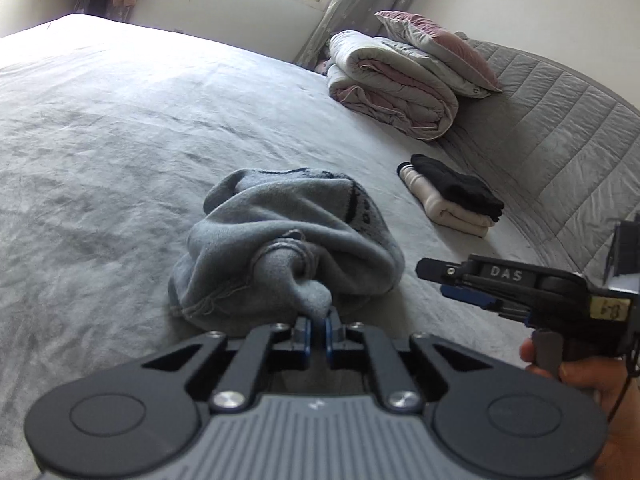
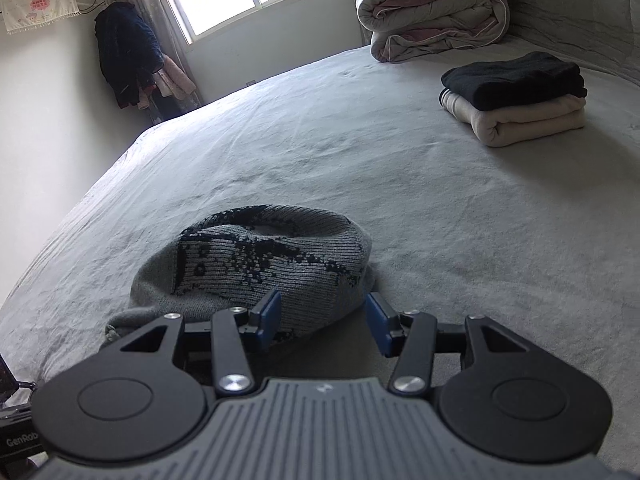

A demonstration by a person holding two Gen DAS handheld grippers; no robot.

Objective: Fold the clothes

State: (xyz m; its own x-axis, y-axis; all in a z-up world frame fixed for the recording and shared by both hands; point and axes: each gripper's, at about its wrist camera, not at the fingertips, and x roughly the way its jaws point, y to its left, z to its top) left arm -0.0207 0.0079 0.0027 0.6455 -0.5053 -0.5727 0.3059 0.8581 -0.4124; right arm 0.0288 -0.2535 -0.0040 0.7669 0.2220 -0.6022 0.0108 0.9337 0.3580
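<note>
**Grey sweater bunched on bed: left grip set, right jaws open**

Condition at this moment
- Grey knit sweater [image 1: 288,236] lying in a crumpled heap on the bed [image 1: 120,128], dark pattern showing on the far side.
- Left gripper [image 1: 317,322]: jaws closed on a pinch of the sweater's near edge, cloth drawn into a tight tuck between the blue pads.
- Right gripper [image 2: 323,316]: jaws spread wide, holding nothing, level with the near side of the heap; patterned knit partly between the two blue pads in the right wrist view, contact not determinable.
- Folded stack [image 2: 520,96], black garment on cream, well apart near the padded headboard [image 1: 560,128]; rolled quilt [image 1: 392,84] beyond it.

Procedure notes (judgement)
- Scene consistent with either spreading the heap for folding or gathering it after a partial fold; not settled by these views.
- For either case: maintain firm left pinch on a single edge, not several layers.
- Place right jaws on a distinct hem or corner away from the left grip point before closing.
- Avoid catching the bed sheet with the lower pad.
- Keep both grips low and tension even to prevent knit stretch.
</note>
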